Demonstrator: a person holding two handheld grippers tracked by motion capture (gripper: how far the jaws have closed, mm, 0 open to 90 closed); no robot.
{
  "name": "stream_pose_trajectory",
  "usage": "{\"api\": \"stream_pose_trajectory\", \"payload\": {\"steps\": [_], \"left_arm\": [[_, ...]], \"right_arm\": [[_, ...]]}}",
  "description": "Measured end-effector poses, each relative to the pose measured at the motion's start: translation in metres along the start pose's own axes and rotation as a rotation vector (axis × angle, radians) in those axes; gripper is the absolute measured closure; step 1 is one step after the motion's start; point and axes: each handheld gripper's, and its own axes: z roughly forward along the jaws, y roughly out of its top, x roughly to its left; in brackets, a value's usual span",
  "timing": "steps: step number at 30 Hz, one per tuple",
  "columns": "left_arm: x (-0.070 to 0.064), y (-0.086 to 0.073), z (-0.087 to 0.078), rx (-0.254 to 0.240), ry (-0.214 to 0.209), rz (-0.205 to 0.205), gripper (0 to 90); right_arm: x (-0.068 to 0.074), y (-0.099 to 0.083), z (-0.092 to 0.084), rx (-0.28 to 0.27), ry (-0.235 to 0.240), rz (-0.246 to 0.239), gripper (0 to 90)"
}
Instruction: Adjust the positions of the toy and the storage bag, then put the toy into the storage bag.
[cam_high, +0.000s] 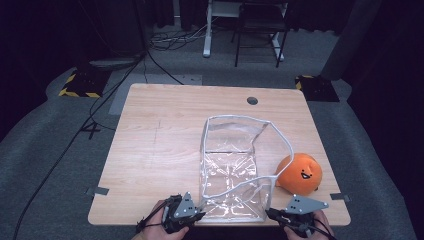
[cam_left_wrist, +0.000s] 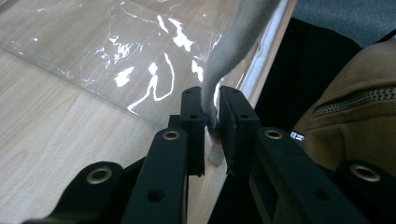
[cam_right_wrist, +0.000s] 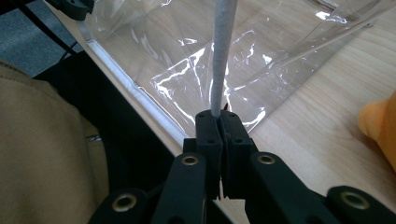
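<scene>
A clear plastic bag (cam_high: 232, 165) with a white strap (cam_high: 280, 137) lies open in the middle of the wooden table (cam_high: 160, 140). An orange plush toy (cam_high: 300, 173) with a smiling face sits just right of it. At the near edge my left gripper (cam_high: 201, 215) is shut on the strap's left end. My right gripper (cam_high: 269, 213) is shut on its right end. In the left gripper view, the jaws (cam_left_wrist: 212, 100) pinch the strap (cam_left_wrist: 233, 42) over the bag's film (cam_left_wrist: 116, 51). In the right gripper view, the jaws (cam_right_wrist: 218, 116) clamp the strap (cam_right_wrist: 222, 56), with the plush (cam_right_wrist: 380, 126) at the right edge.
A round cable hole (cam_high: 252, 100) is near the table's far edge. The person's tan jacket (cam_left_wrist: 359, 107) is close behind the near edge. Cables (cam_high: 95, 115) run across the grey floor at the left, and a white desk leg (cam_high: 207, 30) stands at the back.
</scene>
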Motion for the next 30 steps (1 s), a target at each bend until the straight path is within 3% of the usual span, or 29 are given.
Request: {"api": "stream_pose_trajectory", "payload": {"steps": [4,10,16,24,30], "left_arm": [[-0.002,0.0,0.0,0.006,-0.003,0.01,77.2],[-0.005,-0.001,0.0,0.012,0.01,0.013,59.5],[-0.004,-0.005,-0.01,-0.01,0.029,-0.025,47.0],[0.007,-0.015,-0.026,-0.03,0.065,-0.065,37.4],[0.029,-0.024,-0.029,-0.005,0.152,-0.095,34.0]], "right_arm": [[0.0,-0.004,-0.002,-0.007,0.01,0.017,85.2],[-0.001,-0.003,-0.004,-0.002,0.002,0.011,79.5],[-0.004,0.0,-0.009,0.007,-0.009,0.01,66.6],[-0.011,0.002,-0.014,0.012,-0.004,0.03,60.1],[-0.019,0.006,-0.024,0.021,-0.015,0.046,57.5]]}}
